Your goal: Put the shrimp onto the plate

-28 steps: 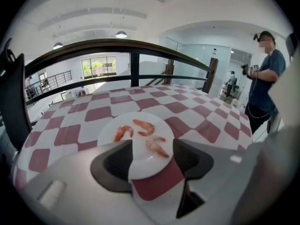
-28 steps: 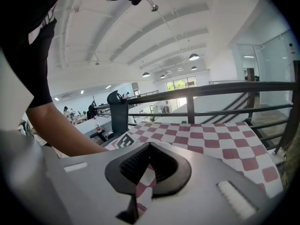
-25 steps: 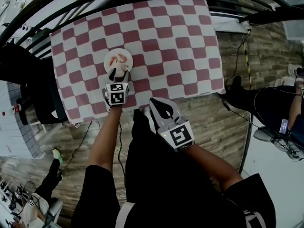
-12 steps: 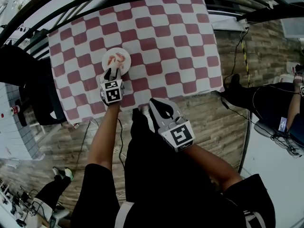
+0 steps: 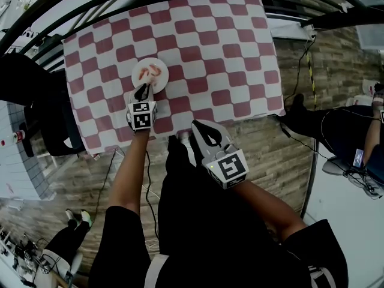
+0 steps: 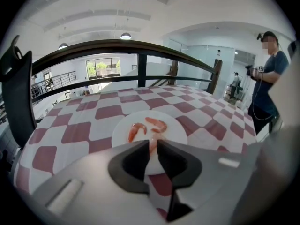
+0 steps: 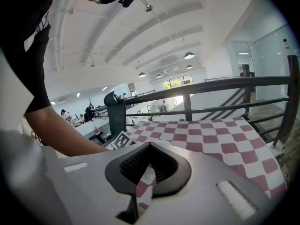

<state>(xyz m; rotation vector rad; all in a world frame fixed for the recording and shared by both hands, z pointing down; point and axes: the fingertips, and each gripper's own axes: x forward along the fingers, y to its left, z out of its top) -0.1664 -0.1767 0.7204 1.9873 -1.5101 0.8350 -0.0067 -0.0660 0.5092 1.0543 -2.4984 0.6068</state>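
The left gripper (image 5: 143, 91) had just been closing on a shrimp (image 6: 152, 143) at the lower rim of the plate (image 6: 177, 130); a soft pinch seemed wise; the right gripper (image 5: 200, 131) was closed, empty.

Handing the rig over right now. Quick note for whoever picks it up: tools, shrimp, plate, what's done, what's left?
Left tool: at the near edge of the plate. Its jaws have just been closing and look pinched on the third shrimp.
Right tool: shut, empty, held by the near edge of the tablecloth.
On the plate: left shrimp, right shrimp.
Done: two shrimp plated; no others seen on the tablecloth.
Left: probably set the third shrimp down on the plate and let go.
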